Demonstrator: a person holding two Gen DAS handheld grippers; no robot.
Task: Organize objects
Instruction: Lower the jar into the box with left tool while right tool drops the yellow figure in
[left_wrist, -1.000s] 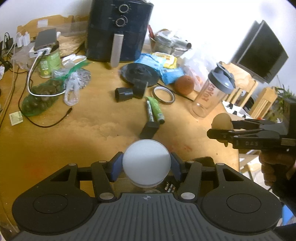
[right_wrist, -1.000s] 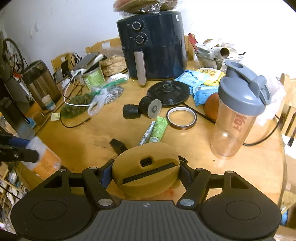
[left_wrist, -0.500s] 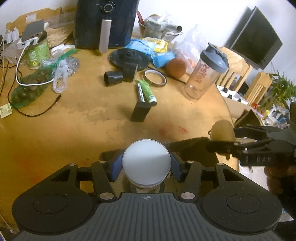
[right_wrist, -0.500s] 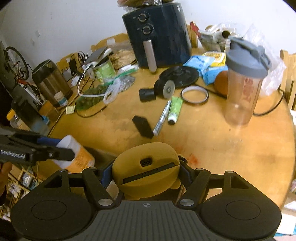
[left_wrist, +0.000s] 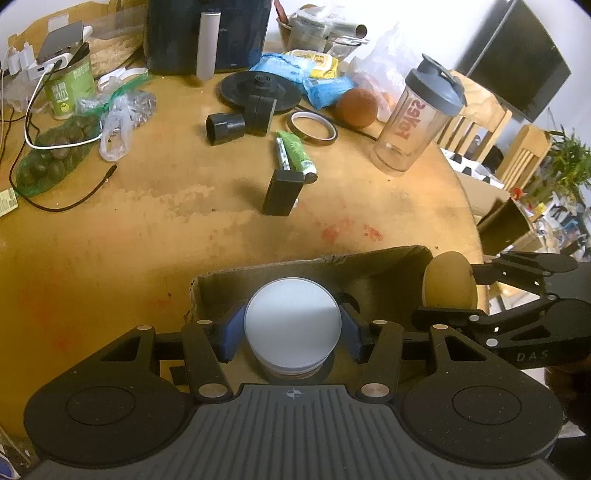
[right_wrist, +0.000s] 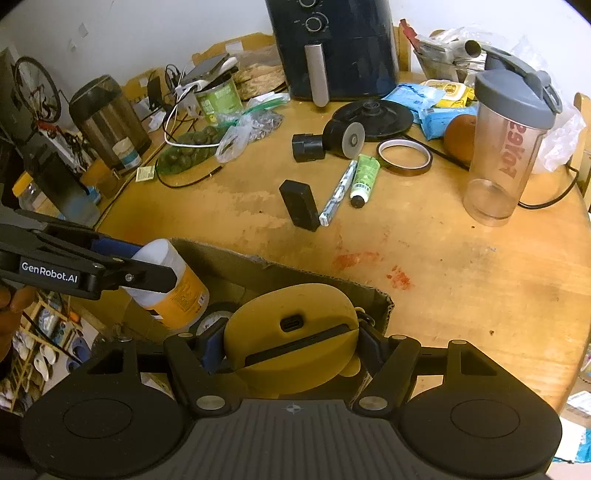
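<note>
My left gripper (left_wrist: 291, 334) is shut on a white-lidded orange bottle (left_wrist: 291, 326), which also shows in the right wrist view (right_wrist: 173, 288). It hangs over an open cardboard box (left_wrist: 314, 264) at the table's near edge. My right gripper (right_wrist: 291, 349) is shut on a mustard-yellow case (right_wrist: 291, 339) with a port and a dark slot. That case shows in the left wrist view (left_wrist: 448, 280) over the box's right end. The box edge also shows in the right wrist view (right_wrist: 280, 267).
On the round wooden table (left_wrist: 147, 229) lie a black block (left_wrist: 282, 192), a pen (left_wrist: 282, 153), a green tube (left_wrist: 297, 155), a tape ring (left_wrist: 314, 127), a shaker bottle (left_wrist: 417, 118), an orange (left_wrist: 356, 107), a black air fryer (right_wrist: 332, 48) and bagged items (left_wrist: 55, 158).
Both grippers have pulled back from the table with their loads. The cardboard box has come into view under them, and the bottle and case now hang over it.
</note>
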